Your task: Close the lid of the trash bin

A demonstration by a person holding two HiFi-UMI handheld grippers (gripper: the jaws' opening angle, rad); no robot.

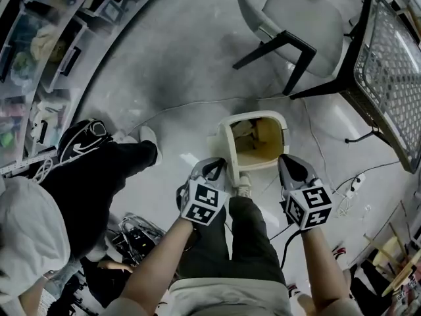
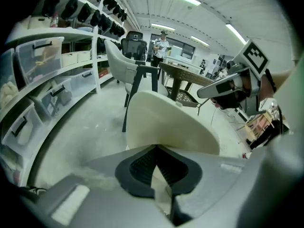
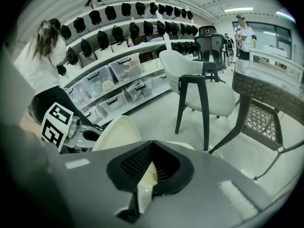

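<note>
The trash bin [image 1: 255, 115] stands on the floor [image 1: 171, 64] just ahead of my feet. Its mouth is open and some rubbish lies in the brownish inside. Its cream lid [image 1: 227, 151] is swung up on the bin's left side and stands close to upright, which is why the job is not yet done. My left tool [image 1: 214, 171] sits right at the near edge of that lid. In the left gripper view the lid's broad pale face fills the space just past the tips, so I judge the tool is placed to tip the lid over onto the opening. Its jaws are drawn together with the tips meeting, and they clamp nothing that I can make out. A push needs no grip, and closed tips make a firmer nose. My right tool [image 1: 289, 163] hangs by the bin's near right corner with its jaws likewise pressed together and empty, probably there to steady the body if it slides or rocks under the push. The lid may drop fast once past upright, so I'd want to ease it down. Further out are a grey chair [image 1: 299, 12] and a mesh-topped table [image 1: 395, 64] beyond the bin, shelves [image 1: 46, 51] along the left, a crouching person [image 1: 99, 170] beside me, and a cable [image 1: 329, 170] on the floor to the right — none in the lid's way.
</note>
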